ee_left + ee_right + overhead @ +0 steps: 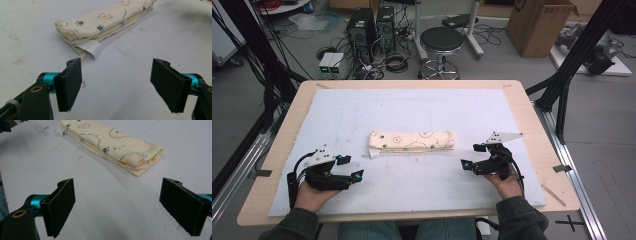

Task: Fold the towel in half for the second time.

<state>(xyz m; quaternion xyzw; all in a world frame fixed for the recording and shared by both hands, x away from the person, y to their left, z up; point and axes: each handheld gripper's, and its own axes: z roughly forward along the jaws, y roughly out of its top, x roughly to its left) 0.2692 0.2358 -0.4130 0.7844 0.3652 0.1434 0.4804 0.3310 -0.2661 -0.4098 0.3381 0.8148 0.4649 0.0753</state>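
Observation:
A cream cloth (411,141) with small printed animals and paw marks lies folded into a long narrow strip in the middle of the white mat (412,110). A white label (91,48) sticks out at its left end. My left gripper (350,168) rests low on the mat to the cloth's front left, open, with nothing between its jaws; the cloth's (105,21) left end lies just ahead of it. My right gripper (473,156) sits to the cloth's right, also open and empty, facing the cloth's (112,146) right end.
The mat covers a wooden table (532,125) with bare edges around it. Beyond the far edge stand a black stool (441,42), computer towers (369,30) with tangled cables, and a cardboard box (537,25). Black frame posts (572,65) flank the table.

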